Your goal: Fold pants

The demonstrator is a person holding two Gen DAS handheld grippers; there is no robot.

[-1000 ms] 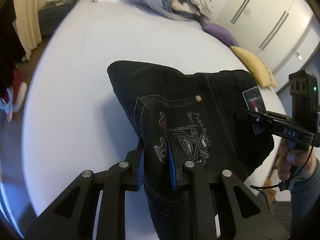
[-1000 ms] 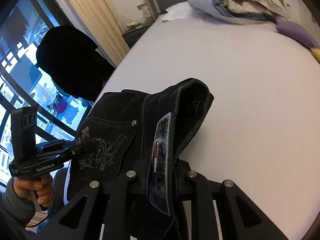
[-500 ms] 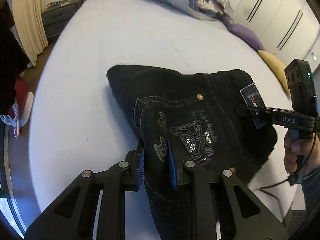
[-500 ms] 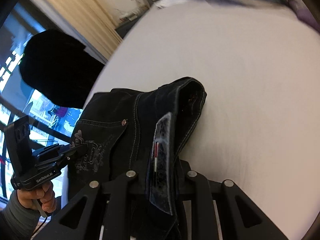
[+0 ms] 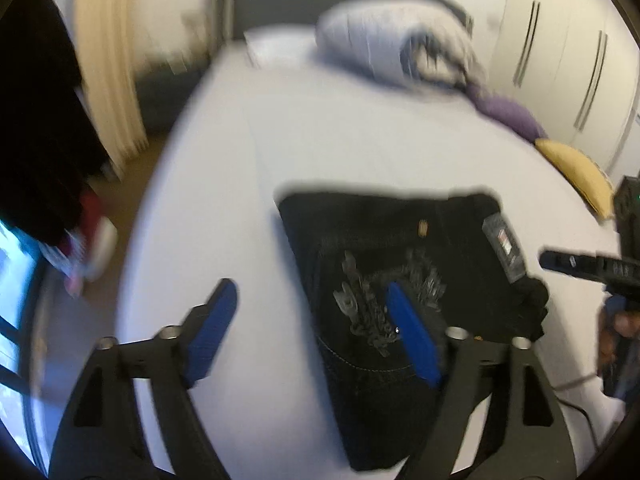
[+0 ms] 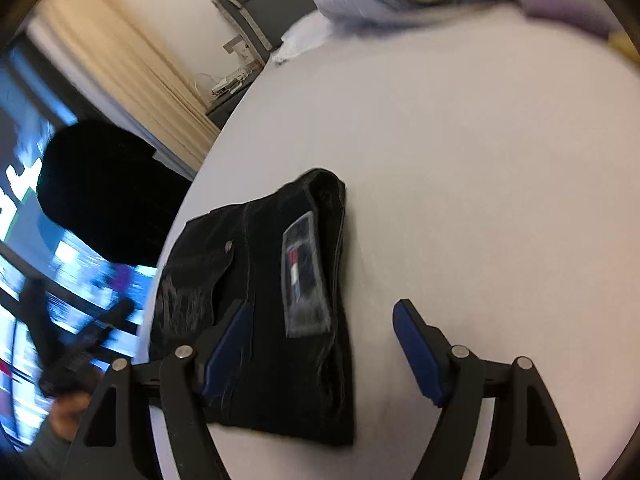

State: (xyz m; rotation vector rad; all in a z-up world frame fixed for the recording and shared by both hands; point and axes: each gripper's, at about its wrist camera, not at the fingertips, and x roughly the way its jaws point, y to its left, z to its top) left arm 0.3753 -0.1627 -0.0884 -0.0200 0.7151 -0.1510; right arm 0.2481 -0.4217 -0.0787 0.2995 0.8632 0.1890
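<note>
Black folded pants [image 5: 400,256] lie flat on the white bed [image 5: 352,140], embroidered back pocket up. My left gripper [image 5: 312,330] is opening: its right pad [image 5: 412,340] hovers over the pocket and its left pad [image 5: 212,332] over bare sheet, with nothing pinched. In the right wrist view the pants [image 6: 256,248] show their label patch [image 6: 304,276]. My right gripper [image 6: 322,346] is opening too; the waistband edge lies between its jaws, untouched by the pads. Each gripper shows blurred in the other's view: the right gripper [image 5: 580,266], the left gripper [image 6: 80,344].
A rolled duvet [image 5: 392,52] and a white pillow [image 5: 280,48] sit at the head of the bed, with a purple cushion [image 5: 508,112] and a yellow cushion [image 5: 576,172] along its right edge. Wardrobe doors [image 5: 560,60] stand beyond. A curtain [image 5: 108,80] and a dark hanging garment [image 5: 36,120] are to the left.
Both grippers were shut on the lifted pants; now both have let go and opened wide. The pants have dropped flat onto the bed. Both views are motion-blurred.
</note>
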